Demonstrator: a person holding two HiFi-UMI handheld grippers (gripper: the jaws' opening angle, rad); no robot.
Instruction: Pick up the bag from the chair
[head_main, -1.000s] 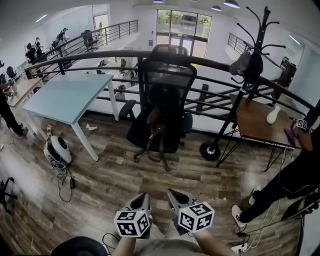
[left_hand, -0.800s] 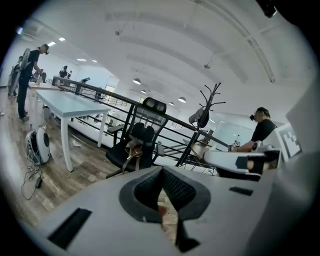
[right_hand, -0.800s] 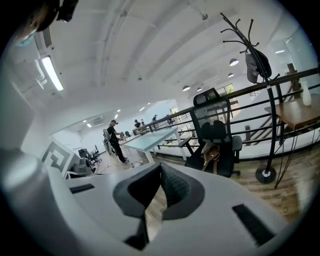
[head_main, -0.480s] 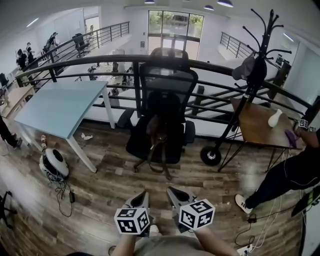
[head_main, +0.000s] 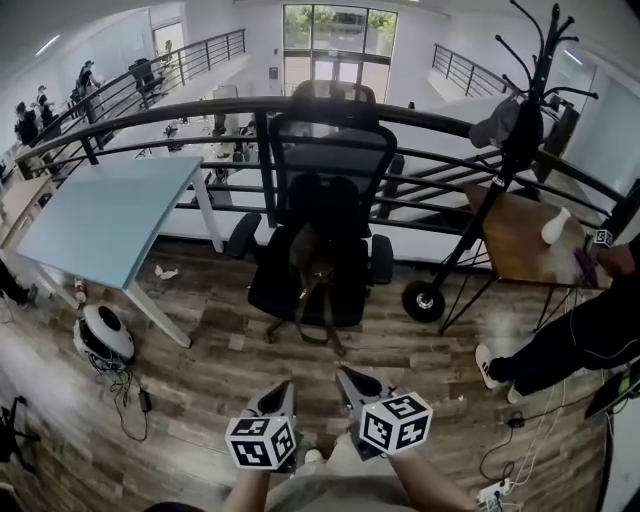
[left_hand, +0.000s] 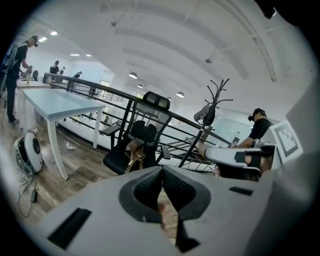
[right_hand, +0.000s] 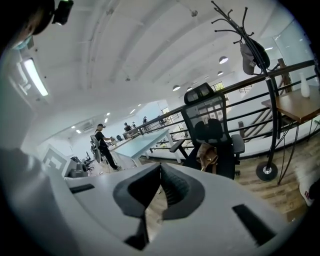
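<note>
A brown bag sits on the seat of a black mesh office chair, its straps hanging over the seat's front edge. The bag also shows in the left gripper view and the right gripper view. Both grippers are low in the head view, well short of the chair. My left gripper and my right gripper point toward the chair side by side. Each has its jaws shut with nothing between them, as the left gripper view and right gripper view show.
A light blue table stands left of the chair, with a round white device and cables on the wood floor below. A black railing runs behind. At the right are a coat rack, a wooden side table and a person.
The chair and bag have grown larger and nearer in the head view. Both grippers have advanced toward them together, jaws shut throughout.
</note>
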